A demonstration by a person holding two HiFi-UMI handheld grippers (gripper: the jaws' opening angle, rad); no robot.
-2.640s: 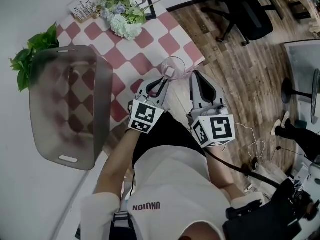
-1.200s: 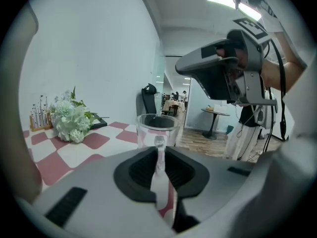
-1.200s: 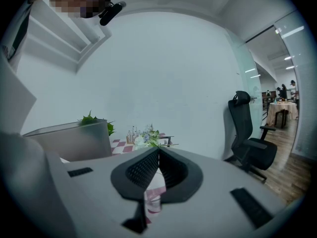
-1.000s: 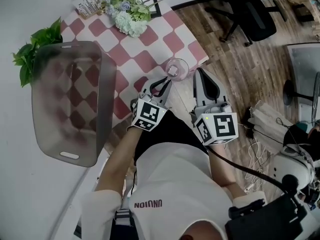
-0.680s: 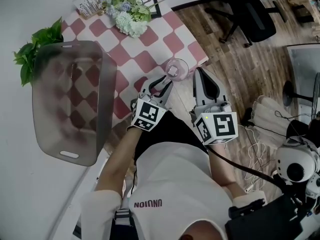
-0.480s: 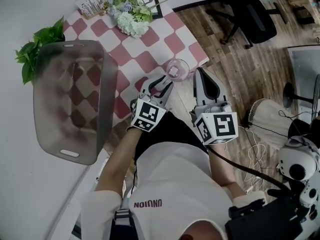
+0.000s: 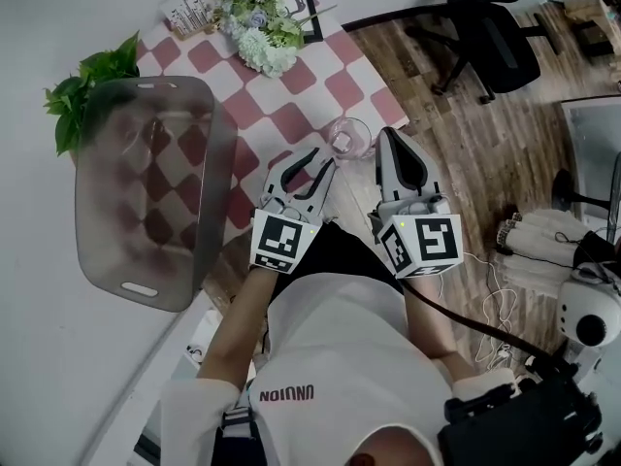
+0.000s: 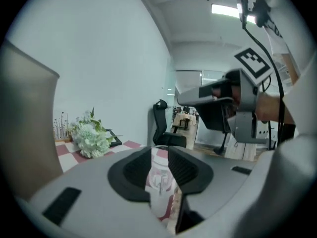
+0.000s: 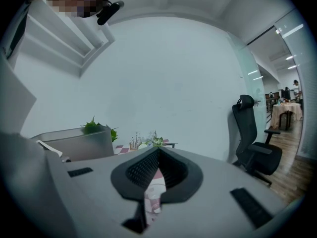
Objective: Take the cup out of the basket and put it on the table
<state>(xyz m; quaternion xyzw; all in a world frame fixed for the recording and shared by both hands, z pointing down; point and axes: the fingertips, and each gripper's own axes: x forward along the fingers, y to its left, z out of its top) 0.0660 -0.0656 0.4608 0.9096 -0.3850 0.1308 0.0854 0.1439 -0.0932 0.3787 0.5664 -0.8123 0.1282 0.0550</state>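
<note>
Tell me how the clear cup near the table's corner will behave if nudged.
The cup looks see-through and empty, so it is probably light and easy to slide or tip. It stands upright close to the edge of the checked table, so a push could well send it off. Its smooth wall may be slippery.

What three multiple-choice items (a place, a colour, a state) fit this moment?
1. Relative to the grey translucent plastic basket, the clear glass cup stands: A inside it; B outside it, on the checked tablecloth near its edge; C underneath it.
2. The tablecloth's checks are: A blue and white; B pink and white; C green and yellow.
3. The right tool has its jaws: A together, nothing between; B wide apart; C clamped on the cup.
Key: B, the cup sits on the cloth beside the basket; B, pink and white squares show; A, its pads meet.
</note>
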